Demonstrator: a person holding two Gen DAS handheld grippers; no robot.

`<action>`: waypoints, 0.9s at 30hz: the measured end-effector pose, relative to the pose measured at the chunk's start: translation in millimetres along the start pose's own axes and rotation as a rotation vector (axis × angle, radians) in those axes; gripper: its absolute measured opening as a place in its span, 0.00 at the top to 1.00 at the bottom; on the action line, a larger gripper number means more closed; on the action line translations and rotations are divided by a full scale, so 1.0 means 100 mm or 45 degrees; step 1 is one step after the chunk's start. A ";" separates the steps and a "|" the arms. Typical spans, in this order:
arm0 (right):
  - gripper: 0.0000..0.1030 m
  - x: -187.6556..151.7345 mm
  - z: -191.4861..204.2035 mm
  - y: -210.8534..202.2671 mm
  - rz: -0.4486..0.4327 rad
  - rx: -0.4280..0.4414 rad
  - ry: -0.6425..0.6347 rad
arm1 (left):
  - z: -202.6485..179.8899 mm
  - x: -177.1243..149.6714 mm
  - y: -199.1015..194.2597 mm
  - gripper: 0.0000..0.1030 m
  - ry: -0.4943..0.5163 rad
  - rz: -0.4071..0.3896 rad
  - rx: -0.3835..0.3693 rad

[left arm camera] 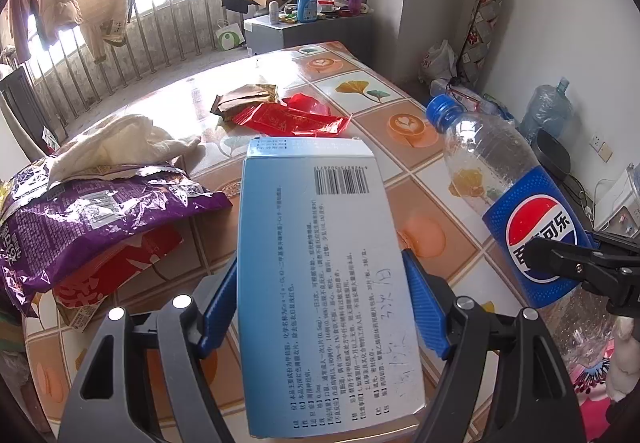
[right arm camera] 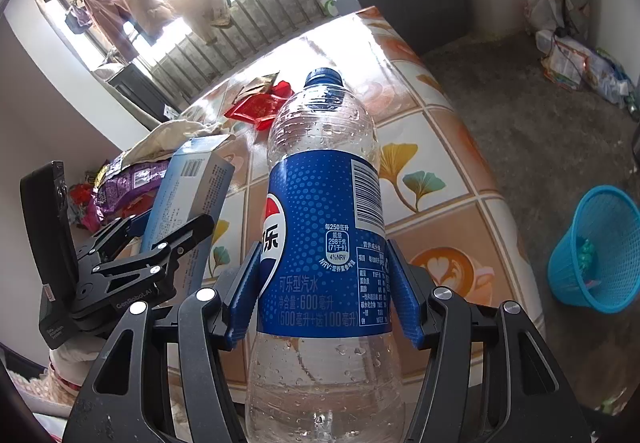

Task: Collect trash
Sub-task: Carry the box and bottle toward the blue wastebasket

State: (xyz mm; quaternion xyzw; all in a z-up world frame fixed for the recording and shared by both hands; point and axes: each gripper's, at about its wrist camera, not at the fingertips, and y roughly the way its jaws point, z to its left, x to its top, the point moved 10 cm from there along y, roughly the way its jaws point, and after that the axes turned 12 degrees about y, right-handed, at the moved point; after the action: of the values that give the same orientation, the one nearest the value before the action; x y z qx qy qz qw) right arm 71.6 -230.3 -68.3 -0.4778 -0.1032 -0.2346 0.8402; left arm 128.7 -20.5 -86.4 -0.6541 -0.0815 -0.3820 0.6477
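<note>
Item 1. Left gripper (left arm camera: 320, 283): jaws were clamped on a pale blue box (left arm camera: 324, 275), the blue pads (left arm camera: 218, 303) pressing its long edges. The box was held clear above the table (left arm camera: 360, 83), printed back face toward the camera, barcode end forward. Judged a lifted piece of trash, gripped across its narrow width so it would not slip.

Item 2. Right gripper (right arm camera: 324, 291): jaws were clamped on an empty cola bottle (right arm camera: 324, 243) across the labelled middle, blue cap pointing away. Droplets clung inside the clear plastic. The grip on the label band was probably chosen because that part is stiffest; thin plastic may still buckle if squeezed harder.

Item 3. Basket (right arm camera: 592, 251): turquoise mesh, standing on the floor off the table's right edge, a few scraps already inside. Judged the destination for both held items; it was nearer the right gripper.

Item 4. Remaining trash on the table: red wrapper (left arm camera: 292, 119) touching a brown wrapper (left arm camera: 244, 99) near the centre; a purple bag (left arm camera: 80, 219) at the left edge, overlying a red packet (left arm camera: 120, 271).

Item 5. Cream cloth (left arm camera: 128, 143): crumpled beside the purple bag; whether it was trash could not be told.
</note>
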 end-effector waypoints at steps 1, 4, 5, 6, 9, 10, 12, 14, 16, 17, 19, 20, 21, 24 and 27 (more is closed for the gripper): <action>0.46 0.00 0.00 -0.01 -0.003 0.002 0.000 | 0.00 0.01 -0.01 0.28 0.004 -0.005 0.003; 0.46 0.00 0.01 -0.04 -0.014 0.008 0.003 | -0.01 0.03 -0.06 0.28 0.012 -0.018 0.013; 0.46 0.01 0.01 -0.05 -0.018 0.010 0.003 | -0.02 0.04 -0.07 0.28 0.017 -0.023 0.017; 0.46 0.01 0.00 -0.06 -0.021 0.013 0.004 | -0.02 0.05 -0.09 0.28 0.022 -0.028 0.022; 0.46 0.01 -0.01 -0.09 -0.033 0.022 0.007 | -0.04 0.07 -0.13 0.28 0.033 -0.042 0.030; 0.46 0.01 0.00 -0.10 -0.037 0.024 0.009 | -0.05 0.07 -0.15 0.28 0.036 -0.046 0.032; 0.46 0.02 0.00 -0.12 -0.045 0.030 0.011 | -0.07 0.09 -0.18 0.28 0.043 -0.054 0.038; 0.46 0.02 0.00 -0.15 -0.055 0.034 0.012 | -0.09 0.11 -0.20 0.28 0.055 -0.064 0.045; 0.46 0.04 -0.02 -0.16 -0.064 0.039 0.018 | -0.11 0.13 -0.22 0.28 0.066 -0.073 0.049; 0.46 0.04 -0.03 -0.17 -0.069 0.041 0.022 | -0.12 0.14 -0.23 0.28 0.073 -0.078 0.052; 0.46 0.05 -0.04 -0.20 -0.079 0.045 0.028 | -0.15 0.16 -0.24 0.28 0.088 -0.087 0.055; 0.46 0.06 -0.06 -0.21 -0.084 0.047 0.032 | -0.17 0.18 -0.25 0.28 0.094 -0.091 0.055; 0.46 0.07 -0.07 -0.22 -0.090 0.048 0.035 | -0.19 0.20 -0.25 0.28 0.101 -0.094 0.053; 0.46 0.10 -0.11 -0.26 -0.107 0.049 0.047 | -0.24 0.27 -0.25 0.28 0.120 -0.109 0.037; 0.46 0.15 -0.15 -0.29 -0.127 0.039 0.064 | -0.29 0.37 -0.25 0.28 0.133 -0.129 0.007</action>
State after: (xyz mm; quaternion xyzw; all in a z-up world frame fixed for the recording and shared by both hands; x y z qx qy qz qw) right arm 69.4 -260.1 -48.3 -0.4532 -0.1095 -0.2865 0.8370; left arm 127.5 -57.3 -48.0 -0.6264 -0.0815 -0.4477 0.6329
